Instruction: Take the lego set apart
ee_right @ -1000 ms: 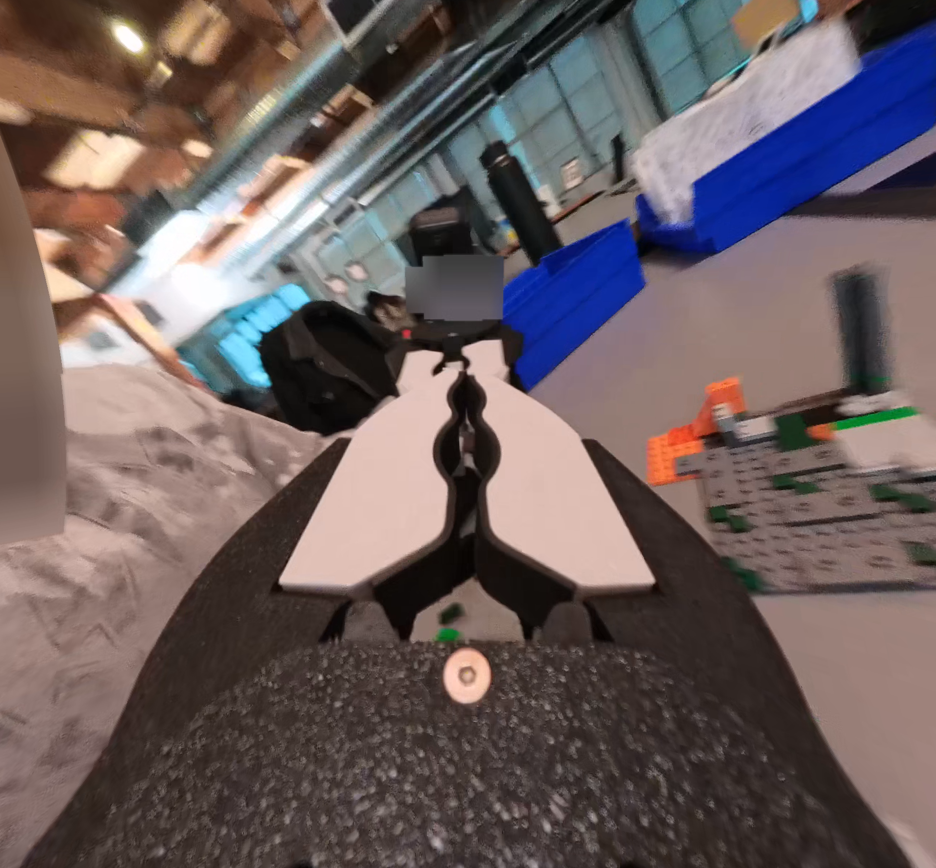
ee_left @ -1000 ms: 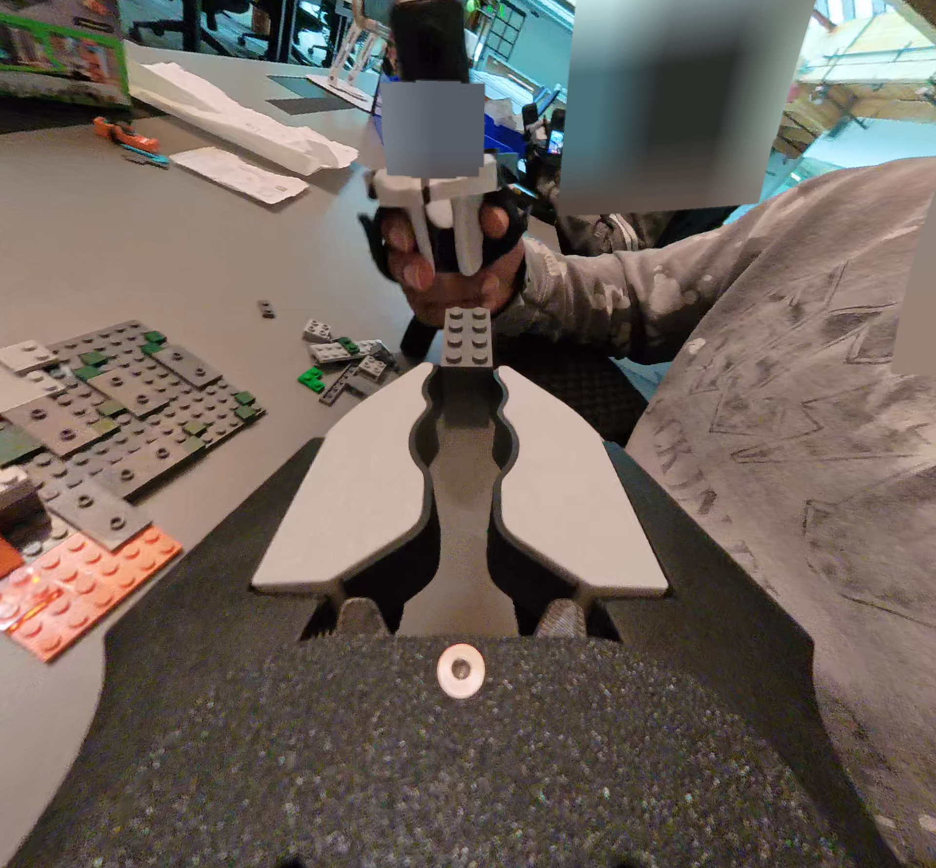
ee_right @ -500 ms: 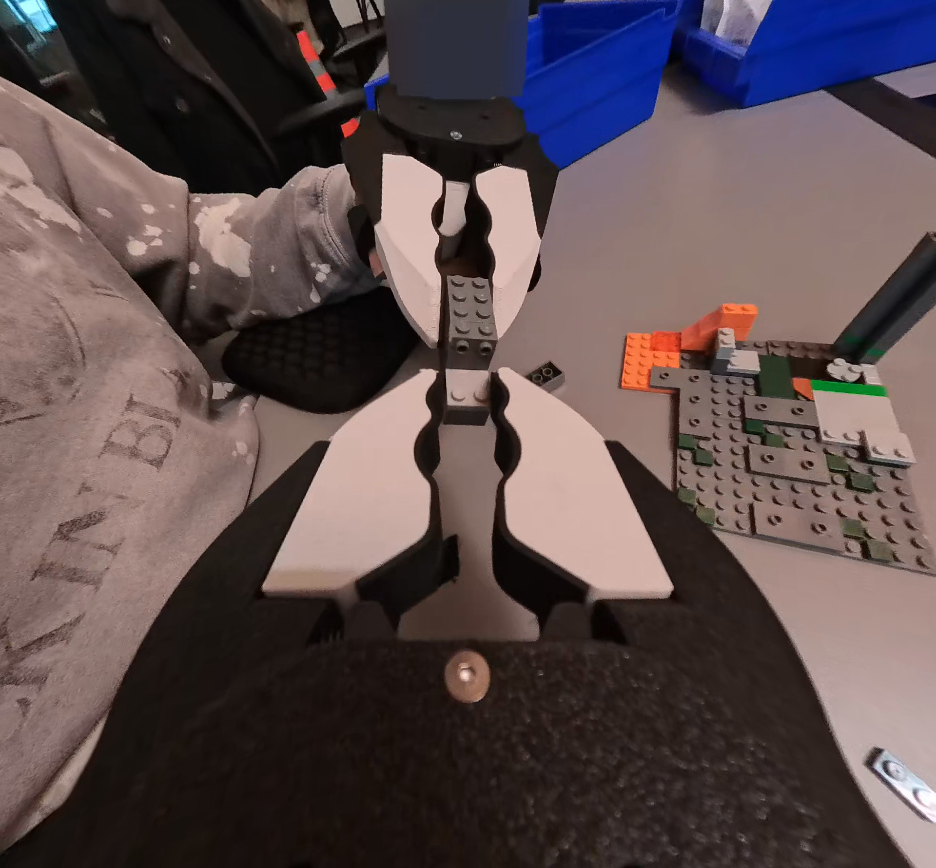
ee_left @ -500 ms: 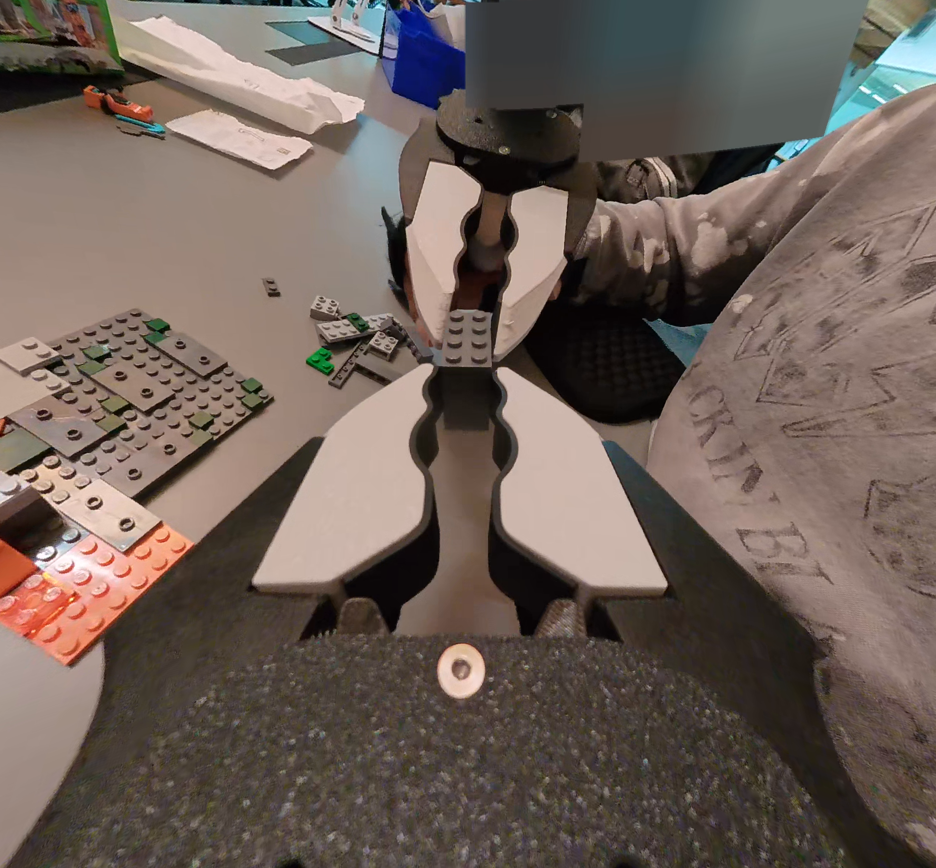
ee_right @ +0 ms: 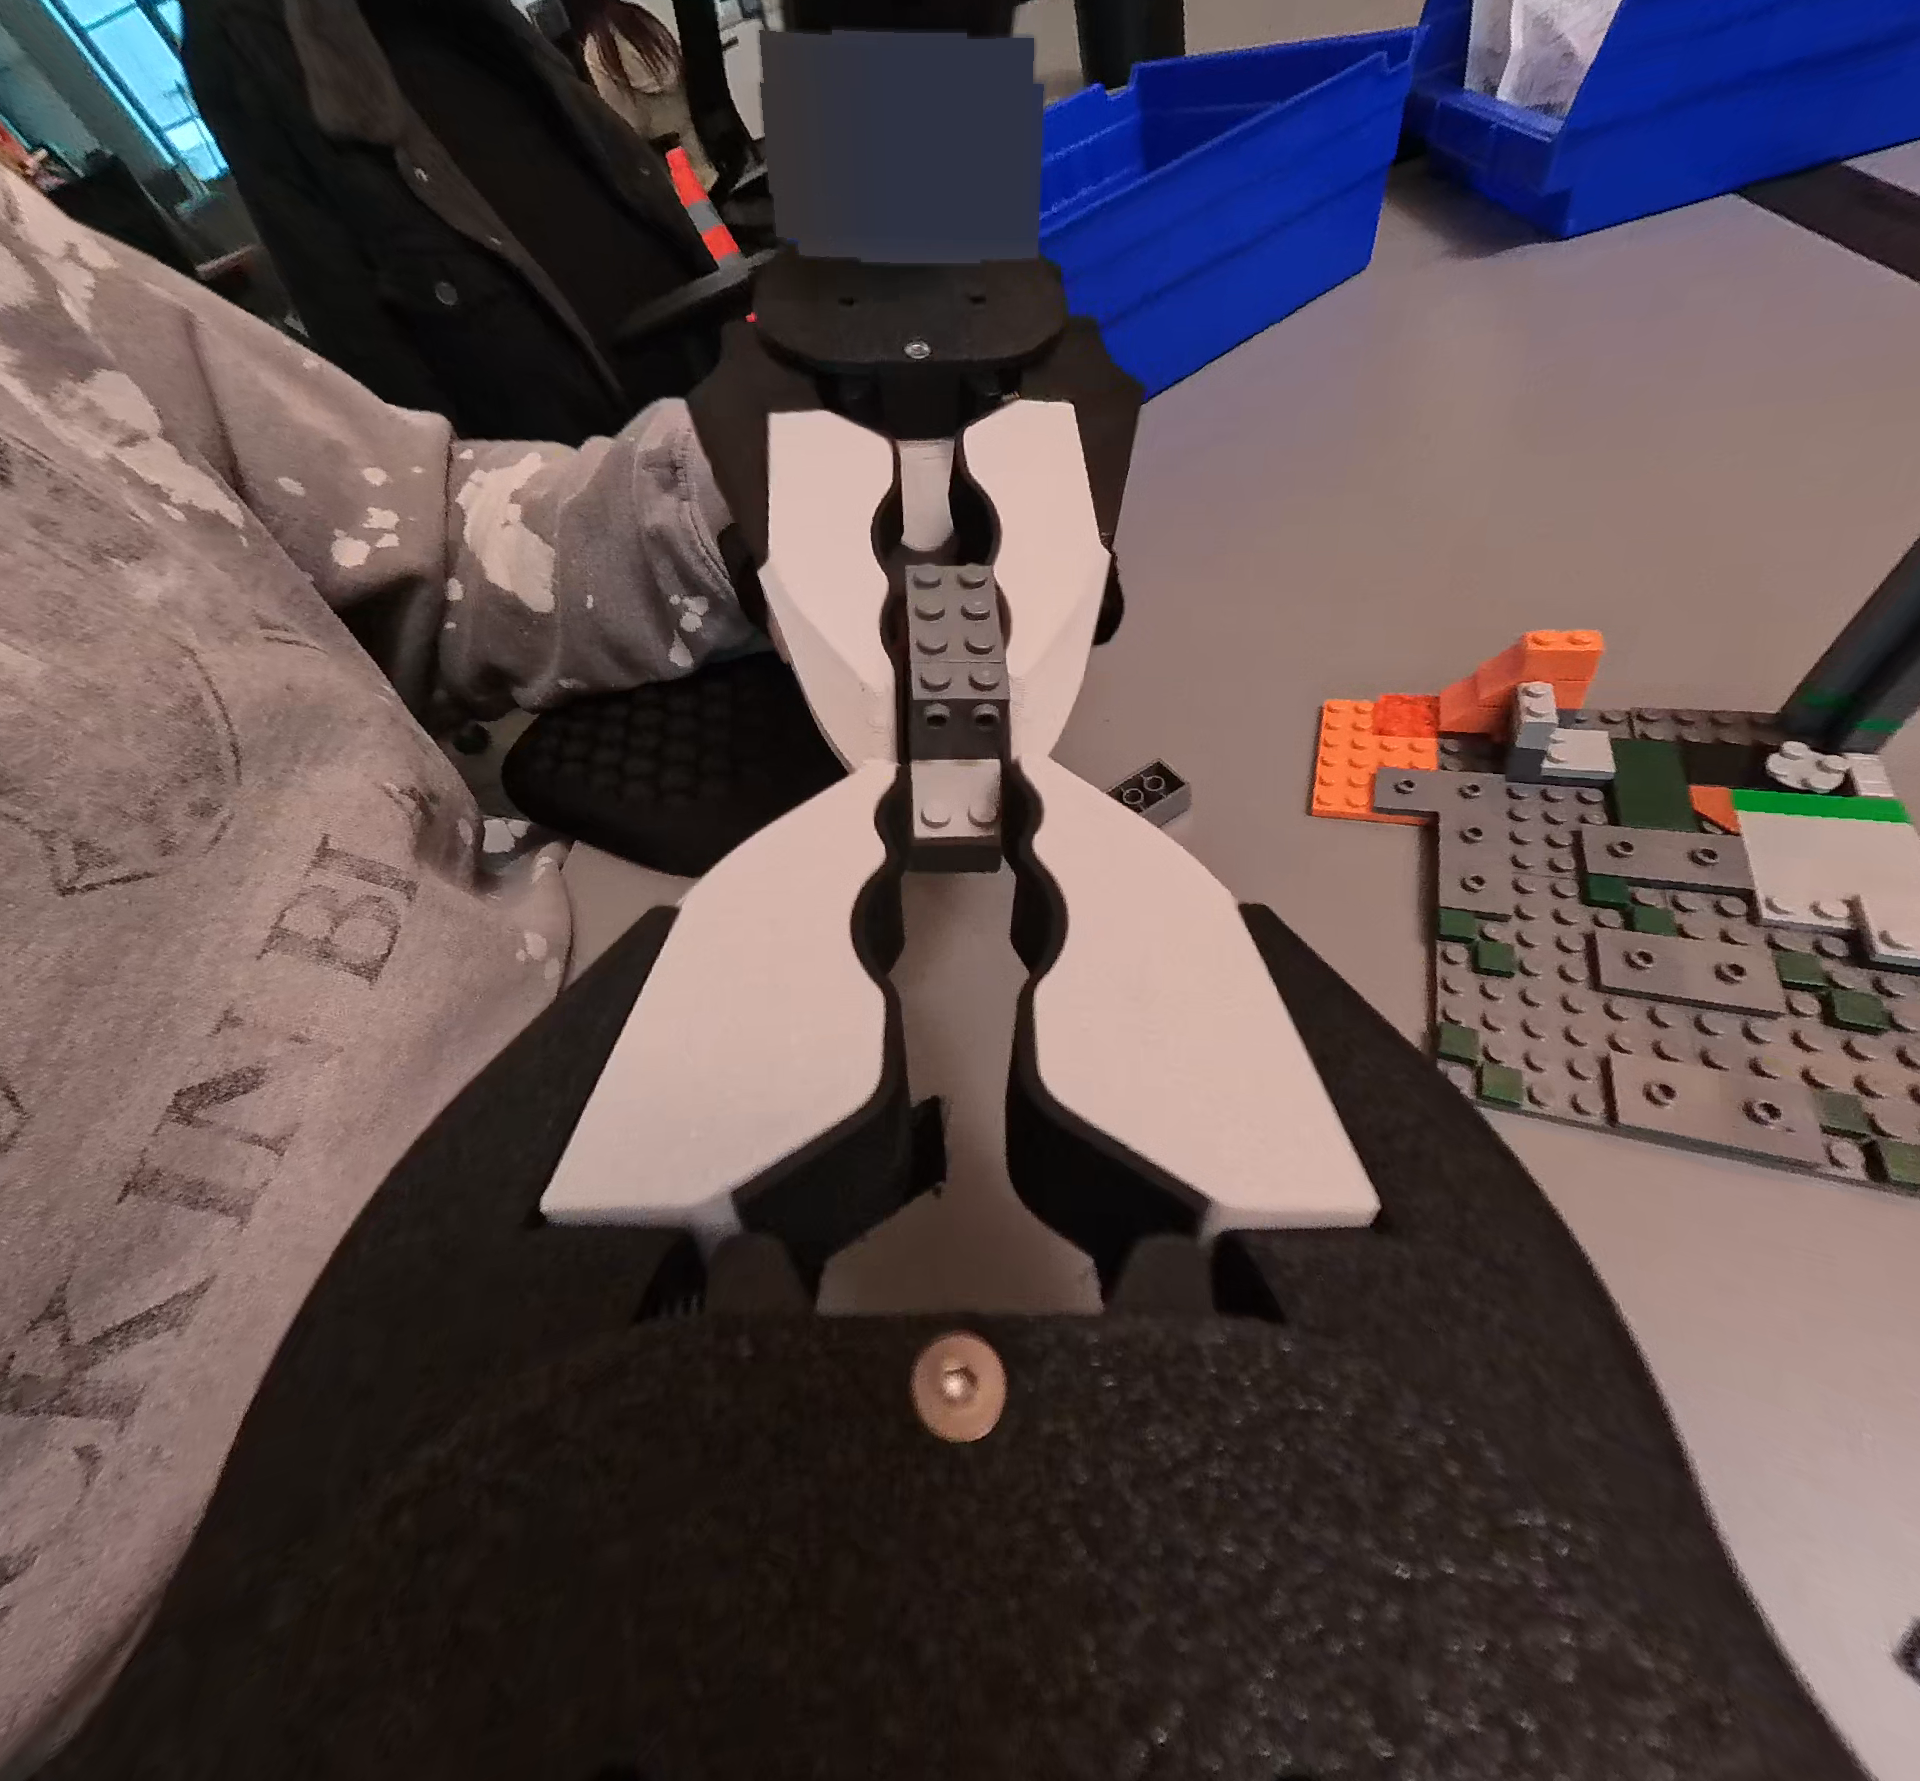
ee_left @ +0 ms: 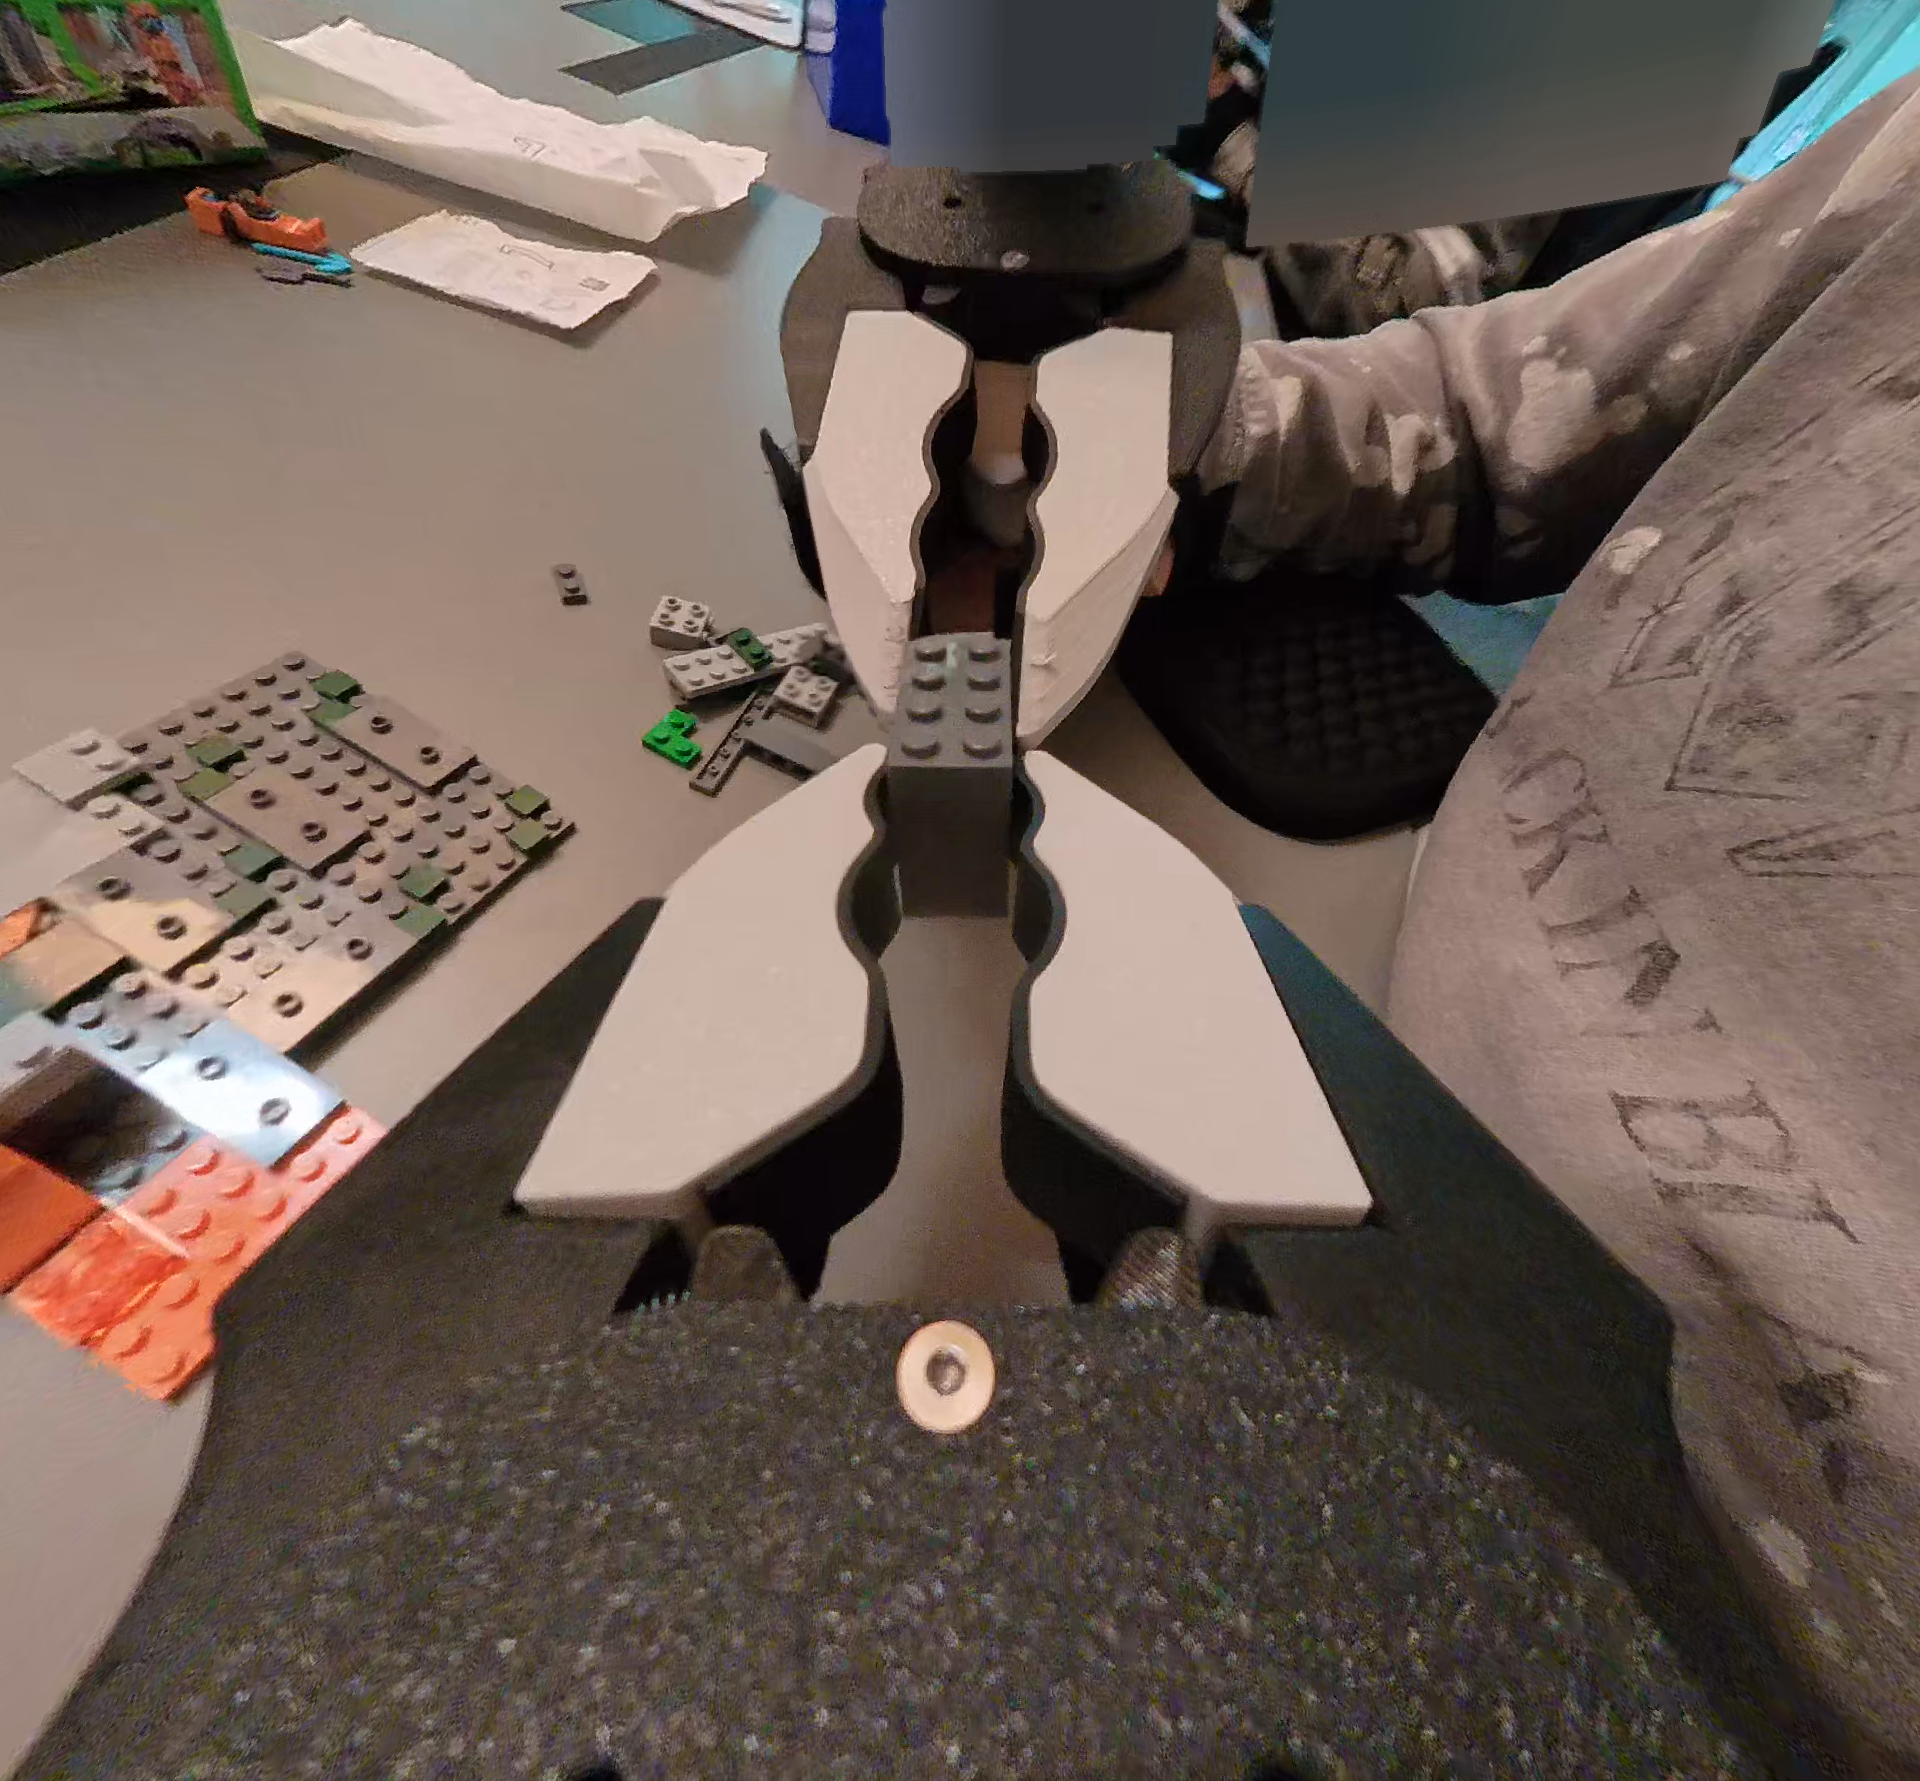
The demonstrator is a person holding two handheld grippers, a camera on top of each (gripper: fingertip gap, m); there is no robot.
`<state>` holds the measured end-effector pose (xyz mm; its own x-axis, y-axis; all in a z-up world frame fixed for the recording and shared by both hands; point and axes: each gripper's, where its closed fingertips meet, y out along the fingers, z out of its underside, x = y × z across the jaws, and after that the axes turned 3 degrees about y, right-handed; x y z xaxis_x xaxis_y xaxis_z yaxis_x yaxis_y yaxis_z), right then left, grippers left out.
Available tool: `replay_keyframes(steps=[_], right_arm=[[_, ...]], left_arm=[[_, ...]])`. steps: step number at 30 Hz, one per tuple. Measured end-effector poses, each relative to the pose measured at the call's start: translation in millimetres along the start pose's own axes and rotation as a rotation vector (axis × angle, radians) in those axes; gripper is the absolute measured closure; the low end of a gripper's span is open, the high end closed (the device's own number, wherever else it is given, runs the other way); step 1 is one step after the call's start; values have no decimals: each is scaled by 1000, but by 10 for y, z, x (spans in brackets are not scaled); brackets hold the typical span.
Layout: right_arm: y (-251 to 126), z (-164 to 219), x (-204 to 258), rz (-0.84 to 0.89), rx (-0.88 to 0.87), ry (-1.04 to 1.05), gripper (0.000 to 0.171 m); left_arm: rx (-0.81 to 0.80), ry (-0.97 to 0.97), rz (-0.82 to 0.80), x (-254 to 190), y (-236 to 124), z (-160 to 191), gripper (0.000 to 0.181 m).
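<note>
A short stack of dark grey bricks (ee_left: pixel 951 713) with a light grey brick (ee_right: pixel 956 801) at one end is held in the air between both grippers. My left gripper (ee_left: pixel 951 796) is shut on the dark end. My right gripper (ee_right: pixel 956 796) is shut on the light grey end. The two grippers face each other tip to tip; the right one shows in the left wrist view (ee_left: pixel 956 682) and the left one in the right wrist view (ee_right: pixel 951 692). The grey baseplate (ee_left: pixel 312 848) with plates and green tiles lies on the table; it also shows in the right wrist view (ee_right: pixel 1662 983).
A pile of loose bricks (ee_left: pixel 748 682) lies on the table beyond the baseplate. Orange plates (ee_right: pixel 1361 744) and a tall dark column (ee_right: pixel 1870 651) sit on the set's far side. Blue bins (ee_right: pixel 1226 173), white paper (ee_left: pixel 499 121) and the set's box (ee_left: pixel 104 38) stand farther back. Only a small space, under 4 cm, lies between the two pairs of fingers. Left tips and right tips are each some 15 centimetres from the grey baseplate (ee_left: pixel 312 848). It turns up in the right wrist view (ee_right: pixel 1622 950) as well.
My right gripper swung down from pointing up and away, came tip to tip with the left one and closed on the far end of the stack. The left gripper kept its hold.
</note>
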<state>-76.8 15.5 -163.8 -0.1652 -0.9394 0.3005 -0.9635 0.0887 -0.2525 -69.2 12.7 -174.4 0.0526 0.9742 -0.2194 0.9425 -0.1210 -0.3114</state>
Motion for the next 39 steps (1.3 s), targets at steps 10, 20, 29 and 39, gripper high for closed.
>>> replay_keyframes(steps=[10,20,29,39], right_arm=[[-48,9,-33,-56,-67,81,156],[-289,-151,-223,41,-127,61,155],[119,443,-215,136,233,-122,136],[68,21,78,-53,32,-6,112]], left_arm=[[99,37,-39,32,63,76,162],[94,-16,-60,159,-47,67,162],[10,-140,-36,208,-175,52,163],[-34,-237,68,109,-117,29,163]])
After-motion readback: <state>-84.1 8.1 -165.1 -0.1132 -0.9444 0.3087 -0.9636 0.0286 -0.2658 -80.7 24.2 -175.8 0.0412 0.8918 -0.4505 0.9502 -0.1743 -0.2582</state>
